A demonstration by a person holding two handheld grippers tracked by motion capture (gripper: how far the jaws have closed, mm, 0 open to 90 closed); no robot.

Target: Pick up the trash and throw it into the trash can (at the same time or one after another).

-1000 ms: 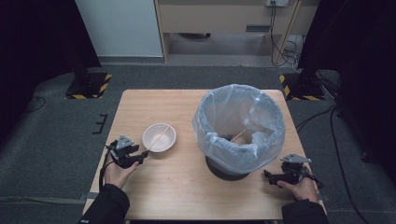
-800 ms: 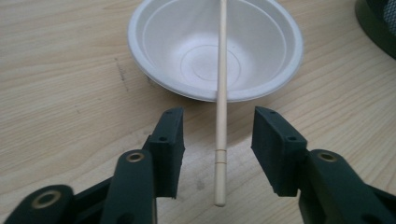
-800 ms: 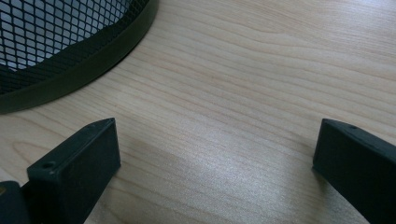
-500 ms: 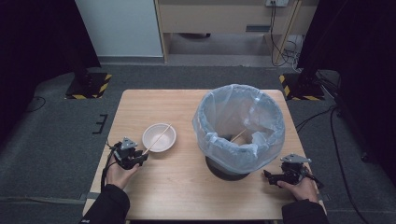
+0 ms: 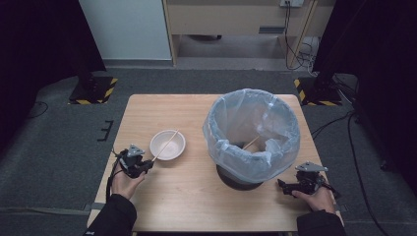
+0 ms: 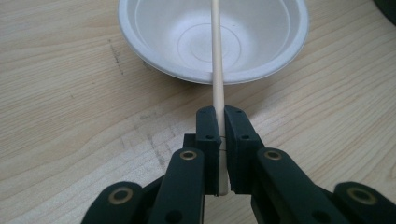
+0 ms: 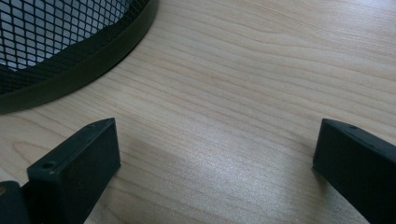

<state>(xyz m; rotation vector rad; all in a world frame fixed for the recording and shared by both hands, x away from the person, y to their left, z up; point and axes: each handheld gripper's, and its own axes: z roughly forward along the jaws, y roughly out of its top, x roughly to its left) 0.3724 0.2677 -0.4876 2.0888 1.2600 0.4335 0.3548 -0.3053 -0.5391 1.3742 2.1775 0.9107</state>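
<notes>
A thin wooden stick (image 6: 217,70) lies across the white bowl (image 6: 261,42), its near end sticking out over the rim toward me. My left gripper (image 6: 220,116) has just been closing and now pinches that near end between its pads. From above, the left gripper (image 5: 146,165) sits just left of the bowl (image 5: 173,150), and the stick (image 5: 164,145) slants up to the right. My right gripper (image 5: 282,185) rests on the table (image 5: 162,113) in front of the bin (image 5: 231,118), jaws wide apart over bare wood (image 7: 215,154).
A black mesh bin lined with a clear bag stands right of centre, with another wooden stick (image 5: 251,143) inside. Its dark base (image 7: 79,70) curves close to the right gripper. The table's left and far parts are bare wood. Dark floor surrounds the table.
The left gripper's jaws have closed on the near end of the stick. Neither hand has shifted, and the bowl and the bin stand as before.
</notes>
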